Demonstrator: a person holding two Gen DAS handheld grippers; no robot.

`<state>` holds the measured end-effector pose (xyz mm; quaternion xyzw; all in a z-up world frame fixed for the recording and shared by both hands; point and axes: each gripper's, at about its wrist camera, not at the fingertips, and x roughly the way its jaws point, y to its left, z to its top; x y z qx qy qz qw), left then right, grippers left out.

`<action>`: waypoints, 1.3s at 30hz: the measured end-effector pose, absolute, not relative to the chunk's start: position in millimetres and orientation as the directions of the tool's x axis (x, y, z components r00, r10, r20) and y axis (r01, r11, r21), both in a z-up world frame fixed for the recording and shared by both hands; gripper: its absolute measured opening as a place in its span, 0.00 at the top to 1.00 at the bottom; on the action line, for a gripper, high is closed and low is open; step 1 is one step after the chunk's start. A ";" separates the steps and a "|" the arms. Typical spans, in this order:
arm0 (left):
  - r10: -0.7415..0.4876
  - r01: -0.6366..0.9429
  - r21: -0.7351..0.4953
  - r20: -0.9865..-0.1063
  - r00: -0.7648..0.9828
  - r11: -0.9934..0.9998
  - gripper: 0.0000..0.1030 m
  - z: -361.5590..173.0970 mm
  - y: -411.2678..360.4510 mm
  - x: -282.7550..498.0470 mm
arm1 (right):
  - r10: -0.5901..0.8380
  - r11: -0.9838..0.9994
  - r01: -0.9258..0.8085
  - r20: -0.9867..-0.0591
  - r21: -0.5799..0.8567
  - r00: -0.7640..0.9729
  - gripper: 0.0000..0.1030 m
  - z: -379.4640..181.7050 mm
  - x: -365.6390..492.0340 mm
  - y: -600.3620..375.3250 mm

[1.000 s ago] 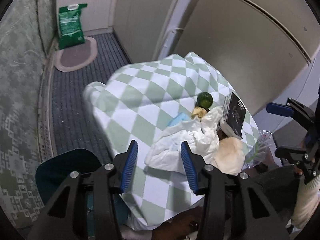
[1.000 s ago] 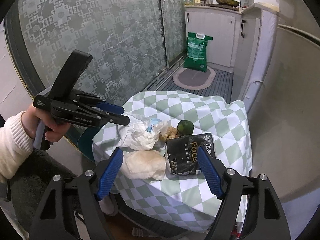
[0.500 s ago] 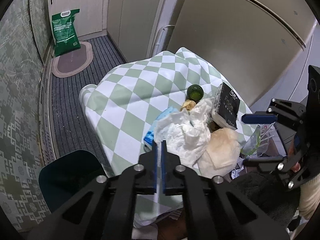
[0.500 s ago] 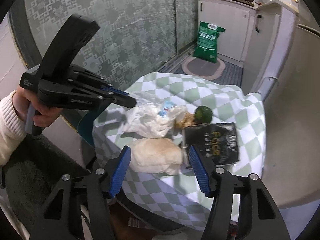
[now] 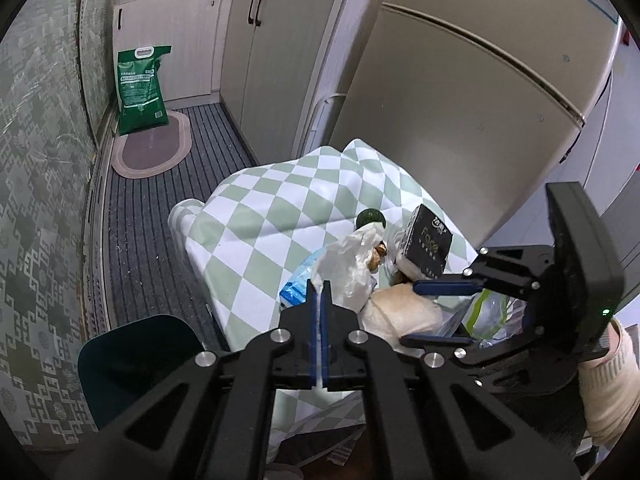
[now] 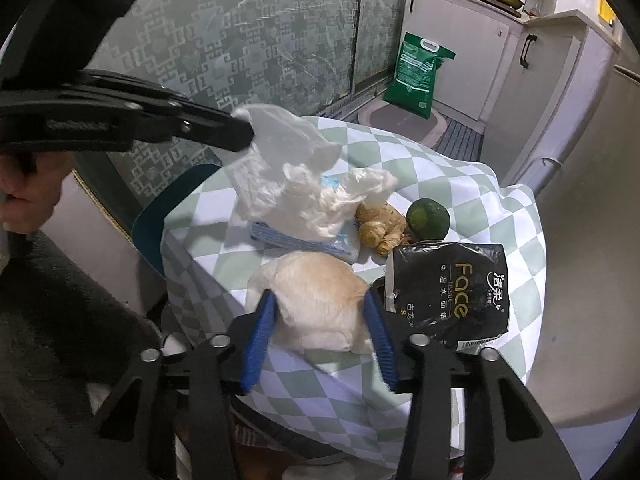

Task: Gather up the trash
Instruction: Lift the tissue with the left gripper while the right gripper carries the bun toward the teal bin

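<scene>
My left gripper [image 5: 319, 292] is shut on an edge of a white plastic bag [image 5: 352, 264] and holds it lifted above the checked table; the bag also shows in the right wrist view [image 6: 296, 184], hanging from the left gripper [image 6: 240, 128]. My right gripper [image 6: 320, 304] is open, its blue fingers [image 6: 260, 332] on either side of a crumpled beige tissue wad [image 6: 316, 292]. The right gripper also shows in the left wrist view [image 5: 428, 312], around the beige wad [image 5: 404, 308].
On the green-and-white checked tablecloth [image 6: 460, 184] lie a blue packet [image 6: 308, 244], a ginger root [image 6: 378, 228], a green fruit [image 6: 428, 220] and a black "Face" tissue pack [image 6: 448, 292]. A dark bin [image 5: 136, 360] stands left of the table. A fridge [image 5: 460, 100] is behind.
My left gripper closed on the white bag and lifted it off the table. My right gripper moved forward and narrowed around the beige wad.
</scene>
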<state>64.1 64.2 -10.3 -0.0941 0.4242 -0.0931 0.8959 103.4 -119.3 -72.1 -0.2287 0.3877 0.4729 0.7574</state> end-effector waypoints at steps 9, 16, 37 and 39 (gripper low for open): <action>-0.266 0.100 -0.272 -0.690 0.673 0.957 0.98 4.7 70.9 52.5 | 0.552 0.456 -0.890 -0.791 0.020 0.265 0.81 -64.5 104.9 -118.5; -0.241 0.074 -0.274 -0.644 0.727 0.959 0.98 18.7 78.2 43.2 | 0.569 0.471 -0.882 -0.761 -0.008 0.311 0.81 -44.2 100.9 -124.1; -0.064 -0.153 -0.266 -0.658 0.750 0.952 0.99 19.4 154.7 11.8 | 0.711 0.427 -0.896 -0.658 0.124 0.248 0.81 3.7 97.1 -56.6; -0.049 -0.174 -0.264 -0.666 0.744 0.949 0.99 21.5 158.6 11.8 | 0.715 0.423 -0.897 -0.657 0.133 0.240 0.81 4.2 95.2 -46.8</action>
